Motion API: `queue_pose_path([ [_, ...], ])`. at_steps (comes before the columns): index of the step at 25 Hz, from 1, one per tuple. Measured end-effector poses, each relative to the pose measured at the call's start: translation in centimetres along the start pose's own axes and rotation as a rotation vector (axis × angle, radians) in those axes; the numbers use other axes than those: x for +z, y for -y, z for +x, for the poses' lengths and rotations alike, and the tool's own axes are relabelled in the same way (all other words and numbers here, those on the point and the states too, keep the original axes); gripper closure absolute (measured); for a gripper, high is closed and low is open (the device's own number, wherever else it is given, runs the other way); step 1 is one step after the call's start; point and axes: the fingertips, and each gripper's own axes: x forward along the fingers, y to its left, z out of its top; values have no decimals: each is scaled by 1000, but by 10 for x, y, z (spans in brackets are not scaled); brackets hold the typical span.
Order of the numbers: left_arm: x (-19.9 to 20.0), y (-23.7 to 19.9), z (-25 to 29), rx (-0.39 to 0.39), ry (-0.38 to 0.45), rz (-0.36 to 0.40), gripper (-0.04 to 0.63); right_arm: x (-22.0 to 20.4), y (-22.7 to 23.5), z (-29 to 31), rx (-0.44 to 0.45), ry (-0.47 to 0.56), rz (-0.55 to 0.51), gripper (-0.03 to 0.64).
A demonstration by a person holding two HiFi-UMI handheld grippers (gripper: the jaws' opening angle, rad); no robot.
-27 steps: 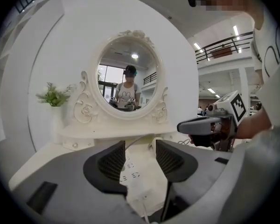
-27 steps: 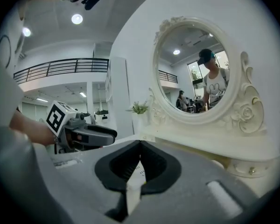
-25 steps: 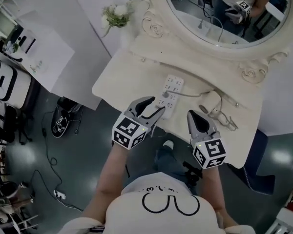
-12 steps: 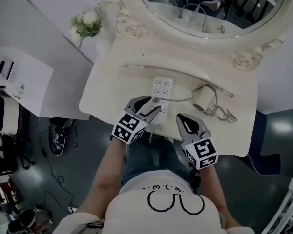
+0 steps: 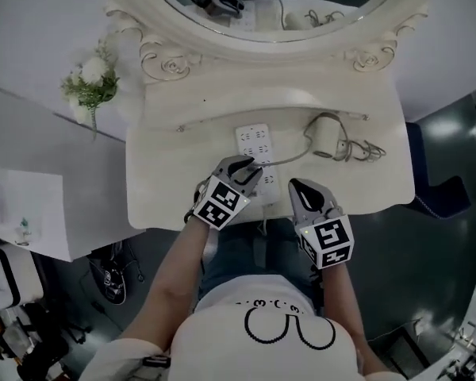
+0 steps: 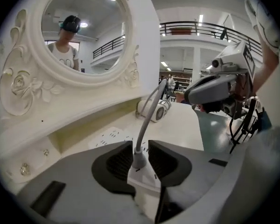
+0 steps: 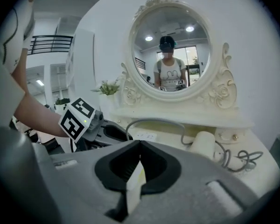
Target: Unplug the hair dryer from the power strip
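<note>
A white power strip (image 5: 254, 140) lies on the cream dressing table (image 5: 166, 173). The cream hair dryer (image 5: 325, 143) rests to its right, and its grey cord (image 5: 285, 159) curves to a white plug (image 6: 142, 174) in the strip. My left gripper (image 5: 250, 167) stands over that plug. Its jaws are closing with the plug's grey collar (image 6: 139, 158) between them, a thin gap on each side. My right gripper (image 5: 295, 186) hovers shut just right of the strip's near end. The left gripper view also shows the power strip (image 6: 109, 136) and hair dryer (image 6: 154, 110).
An ornate oval mirror (image 5: 246, 30) rises behind the table. White flowers (image 5: 91, 82) stand at the back left. A tangle of thin wire (image 5: 365, 148) lies to the right of the dryer. The table's front edge (image 5: 222, 221) runs just under both grippers.
Both grippers have come down toward the table. The left one has settled over the plug and its jaws have narrowed around it. The right one stayed shut.
</note>
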Motion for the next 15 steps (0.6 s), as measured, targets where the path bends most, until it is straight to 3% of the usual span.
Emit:
queue_pose_path([
  [2,0,-3,1,-24,5,13,540,-3,-4,4,-38,7,58,615],
  [5,2,-4,2,-82,15,20,543,-8,-12,13,-48,16,110,610],
  [6,2,-4,2,-99,19,24,543,-10,-16,18,-44,15,111,579],
  [7,2,-3,2,-114,23,26,543,-14,-20,25,-35,11,108,492],
  [10,2,-2,2,-141,28,24,543,-28,-30,49,-9,-32,100,376],
  [12,1,-2,2,-149,25,24,543,-39,-37,65,10,-69,83,334],
  [15,-1,-2,3,-161,22,22,542,-50,-44,80,0,-109,20,330],
])
